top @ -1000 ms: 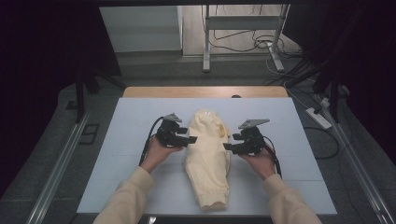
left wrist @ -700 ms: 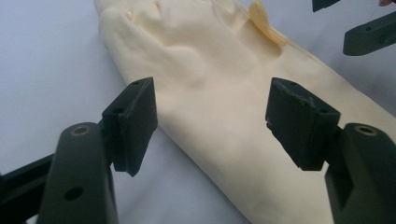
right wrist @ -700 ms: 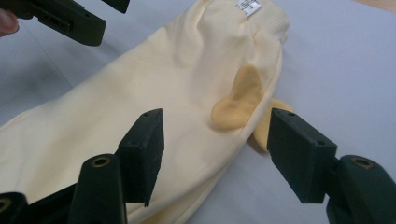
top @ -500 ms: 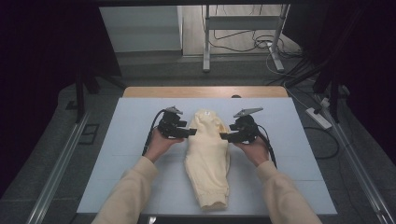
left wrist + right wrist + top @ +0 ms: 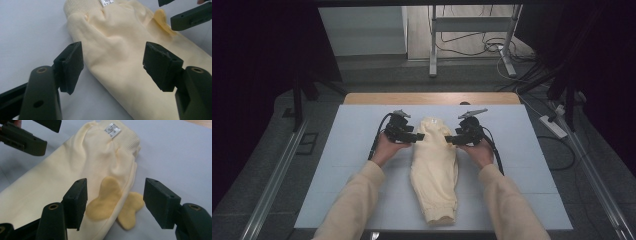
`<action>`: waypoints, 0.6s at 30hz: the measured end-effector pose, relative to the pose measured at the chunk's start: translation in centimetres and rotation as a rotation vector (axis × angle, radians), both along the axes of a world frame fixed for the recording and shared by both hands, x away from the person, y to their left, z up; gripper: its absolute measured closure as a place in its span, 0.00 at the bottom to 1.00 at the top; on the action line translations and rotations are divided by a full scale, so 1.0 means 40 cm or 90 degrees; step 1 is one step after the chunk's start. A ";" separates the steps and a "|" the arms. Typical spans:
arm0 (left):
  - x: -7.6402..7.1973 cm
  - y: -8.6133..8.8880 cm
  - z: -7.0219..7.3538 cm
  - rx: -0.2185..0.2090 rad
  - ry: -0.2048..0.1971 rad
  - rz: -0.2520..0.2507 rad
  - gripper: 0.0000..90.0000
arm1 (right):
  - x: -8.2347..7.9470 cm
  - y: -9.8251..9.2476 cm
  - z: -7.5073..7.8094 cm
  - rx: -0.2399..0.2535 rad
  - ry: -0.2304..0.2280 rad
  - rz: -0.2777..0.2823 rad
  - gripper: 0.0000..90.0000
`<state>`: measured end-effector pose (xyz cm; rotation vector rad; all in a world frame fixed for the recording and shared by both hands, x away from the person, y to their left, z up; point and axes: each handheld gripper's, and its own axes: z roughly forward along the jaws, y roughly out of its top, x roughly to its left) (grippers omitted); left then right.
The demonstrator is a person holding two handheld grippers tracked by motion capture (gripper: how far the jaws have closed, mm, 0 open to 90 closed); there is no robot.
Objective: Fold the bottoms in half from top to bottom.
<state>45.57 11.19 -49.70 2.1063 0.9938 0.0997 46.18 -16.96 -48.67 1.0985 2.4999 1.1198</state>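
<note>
— As the pale cream knit trousers (image 5: 435, 170) lay folded lengthwise down the middle of the frame on the light grey table mat (image 5: 337, 170), cuffs nearest the bottom edge, what had been done?
— They looked doubled leg over leg, I judged; the crosswise folds seemed left to do.
— And higher up?
— The left gripper (image 5: 410, 137) sat centre-left and the right gripper (image 5: 453, 139) centre-right, flanking the ribbed waistband (image 5: 82, 6) end.
— Gripping?
— No. In each gripper view the black jaws stood apart with nothing pinched; cloth lay beyond them. Two darker yellow flaps (image 5: 106, 198) lay between the right one's jaws, untouched.
— Farthest up?
— The white label (image 5: 112, 130) at the waistband, then a wooden table edge (image 5: 432, 98).
</note>
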 end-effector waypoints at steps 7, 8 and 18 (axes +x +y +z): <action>0.026 -0.025 -0.031 0.005 0.012 -0.004 0.37 | 0.038 0.020 -0.012 -0.021 -0.001 -0.005 0.40; 0.028 -0.027 -0.035 0.007 0.013 -0.004 0.36 | 0.042 0.023 -0.013 -0.026 0.000 -0.003 0.40; 0.055 -0.016 -0.050 -0.001 0.026 0.017 0.36 | 0.061 0.041 -0.026 -0.040 0.008 -0.007 0.40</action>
